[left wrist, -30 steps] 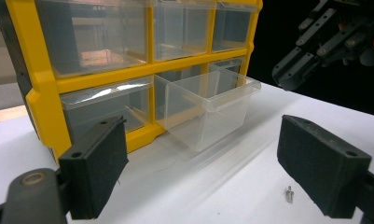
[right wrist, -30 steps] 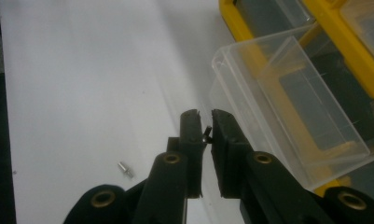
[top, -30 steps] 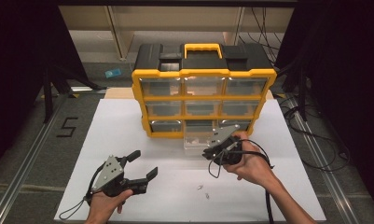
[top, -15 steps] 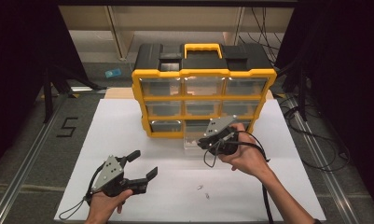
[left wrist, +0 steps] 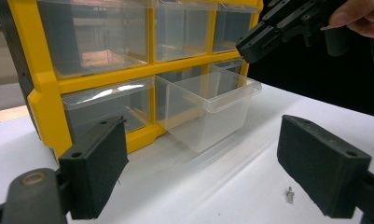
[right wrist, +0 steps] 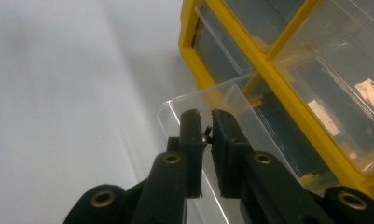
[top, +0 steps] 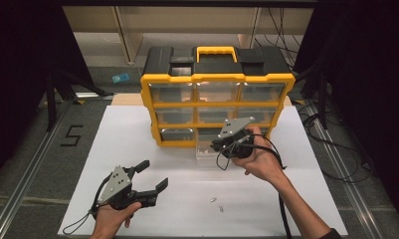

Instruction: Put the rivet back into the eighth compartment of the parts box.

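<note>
The right gripper (top: 218,145) is held over the clear drawer (top: 208,152) that is pulled out from the bottom row of the yellow organizer (top: 217,79), at the far middle of the tabletop (top: 296,199). In the right gripper view its jaws are nearly together and pinch a small dark screw (right wrist: 206,132) between their tips, just above the drawer's near rim (right wrist: 194,100). The left gripper view shows the same drawer (left wrist: 208,105) sticking out toward the near side, with the right gripper (left wrist: 257,39) hanging over its far right corner.

The left gripper (top: 154,175) sits low at the near left of the tabletop, well apart from the organizer, its jaws spread wide with nothing between them. Two more small screws (top: 217,204) lie loose on the white tabletop near the front edge, between the two hands; one of them (left wrist: 289,194) shows just inside the left gripper's right jaw
</note>
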